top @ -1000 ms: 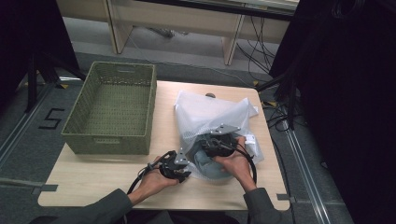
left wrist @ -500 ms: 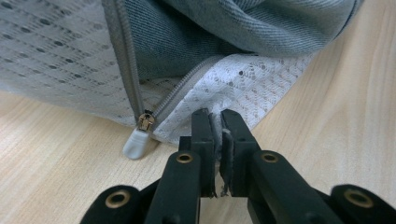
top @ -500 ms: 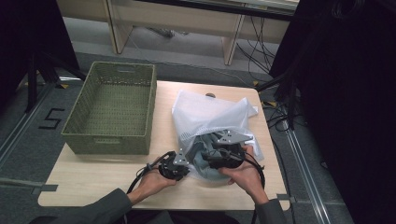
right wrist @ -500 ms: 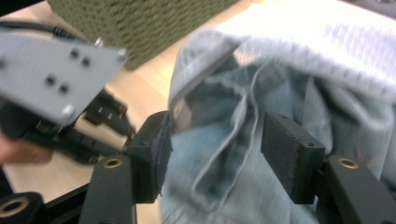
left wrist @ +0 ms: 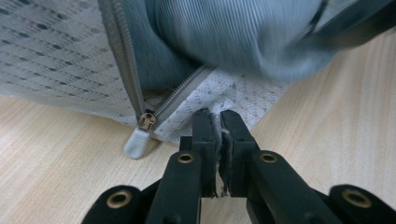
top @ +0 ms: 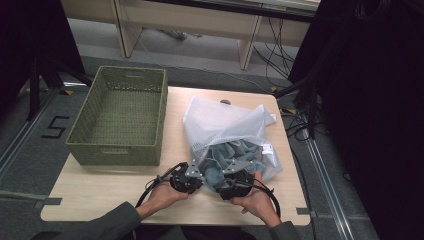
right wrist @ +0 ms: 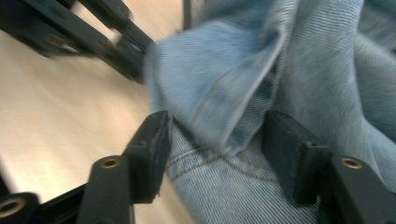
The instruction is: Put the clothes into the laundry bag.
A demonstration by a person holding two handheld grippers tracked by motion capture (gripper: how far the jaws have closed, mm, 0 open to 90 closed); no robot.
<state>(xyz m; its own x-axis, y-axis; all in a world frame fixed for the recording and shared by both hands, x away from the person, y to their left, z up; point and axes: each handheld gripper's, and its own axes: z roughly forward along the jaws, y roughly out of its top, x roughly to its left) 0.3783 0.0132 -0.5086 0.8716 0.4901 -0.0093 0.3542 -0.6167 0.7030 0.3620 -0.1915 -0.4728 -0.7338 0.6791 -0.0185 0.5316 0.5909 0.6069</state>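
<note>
Moved since earlier frame: right gripper (top: 235, 186), now nearer the counter's (top: 100, 185) front edge, jaws closing around blue denim garment (right wrist: 280, 93). Left gripper (left wrist: 215, 140) clamped on white mesh zip bag (top: 220, 122) edge. Bag lies mouth toward person, long axis front to back, denim spilling out. Green woven basket (top: 120, 150) empty

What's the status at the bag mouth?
Left gripper shut on mesh laundry bag edge beside the zipper pull. Right gripper jaws just closing around denim garment. Green basket unobstructed.
</note>
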